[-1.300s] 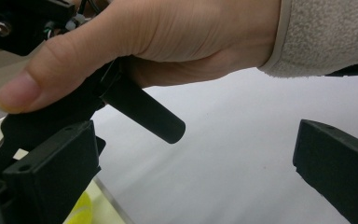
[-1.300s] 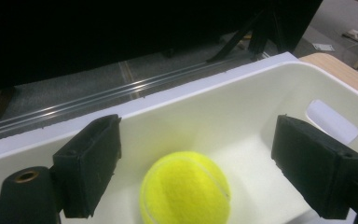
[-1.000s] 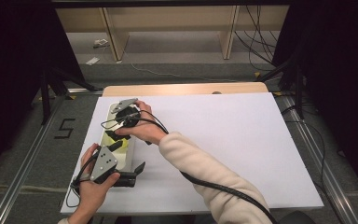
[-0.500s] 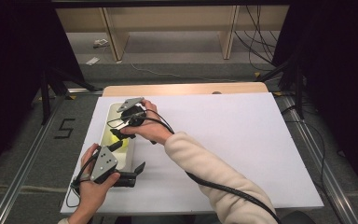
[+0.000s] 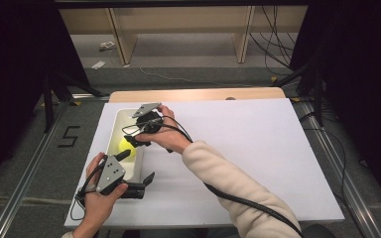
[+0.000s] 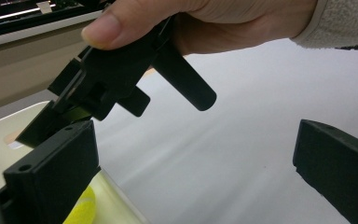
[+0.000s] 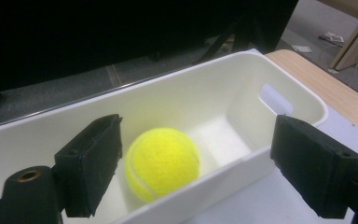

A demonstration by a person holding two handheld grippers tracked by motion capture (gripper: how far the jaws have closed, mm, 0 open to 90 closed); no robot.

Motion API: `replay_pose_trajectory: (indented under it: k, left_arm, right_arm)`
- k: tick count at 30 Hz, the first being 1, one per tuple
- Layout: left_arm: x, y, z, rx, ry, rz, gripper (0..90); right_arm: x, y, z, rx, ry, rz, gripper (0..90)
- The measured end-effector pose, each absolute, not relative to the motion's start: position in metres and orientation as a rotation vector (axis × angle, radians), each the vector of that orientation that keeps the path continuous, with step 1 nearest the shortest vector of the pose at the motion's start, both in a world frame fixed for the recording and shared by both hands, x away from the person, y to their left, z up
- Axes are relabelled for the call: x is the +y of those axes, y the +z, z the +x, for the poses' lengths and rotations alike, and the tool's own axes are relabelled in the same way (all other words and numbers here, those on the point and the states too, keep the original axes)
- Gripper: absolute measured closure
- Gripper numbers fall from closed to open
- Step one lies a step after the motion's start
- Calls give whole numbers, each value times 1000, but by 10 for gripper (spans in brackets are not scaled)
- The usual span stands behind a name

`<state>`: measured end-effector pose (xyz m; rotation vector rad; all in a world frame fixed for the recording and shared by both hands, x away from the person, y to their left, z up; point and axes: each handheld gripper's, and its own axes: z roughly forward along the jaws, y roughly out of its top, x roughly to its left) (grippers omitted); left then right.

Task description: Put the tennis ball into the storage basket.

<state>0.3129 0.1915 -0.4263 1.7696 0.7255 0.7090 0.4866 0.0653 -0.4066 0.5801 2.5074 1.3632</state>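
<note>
A yellow tennis ball (image 5: 125,145) lies inside a white plastic bin (image 5: 113,124) at the table's left side. My right gripper (image 5: 135,139) hangs over the bin and tilts down toward the ball. In the right gripper view its jaws stand wide open (image 7: 198,133), with the ball (image 7: 162,161) below and beyond them, untouched, in the bin (image 7: 279,79). My left gripper (image 5: 136,166) is open at the bin's near end, one jaw over the bin and one outside it. The left gripper view shows those open jaws (image 6: 191,144), the right gripper (image 6: 112,79) above them, and a sliver of the ball (image 6: 81,210).
The bin rests on a white sheet (image 5: 258,148) that covers most of a wooden table (image 5: 193,94). The right forearm in a cream sleeve (image 5: 228,188) crosses the sheet with a black cable. Pale shelving (image 5: 178,29) stands on the floor beyond.
My right gripper has drawn back a little, up and toward the far right above the bin, and more of the ball shows. The left hand has stayed in place.
</note>
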Motion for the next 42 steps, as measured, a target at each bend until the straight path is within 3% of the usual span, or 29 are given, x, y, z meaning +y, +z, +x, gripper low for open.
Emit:
replay_pose_trajectory:
  k: [42]
  left_arm:
    - [191,-427,313,724,715,1776,0]
  right_arm:
    - [0,-397,486,2432,1331,665,186]
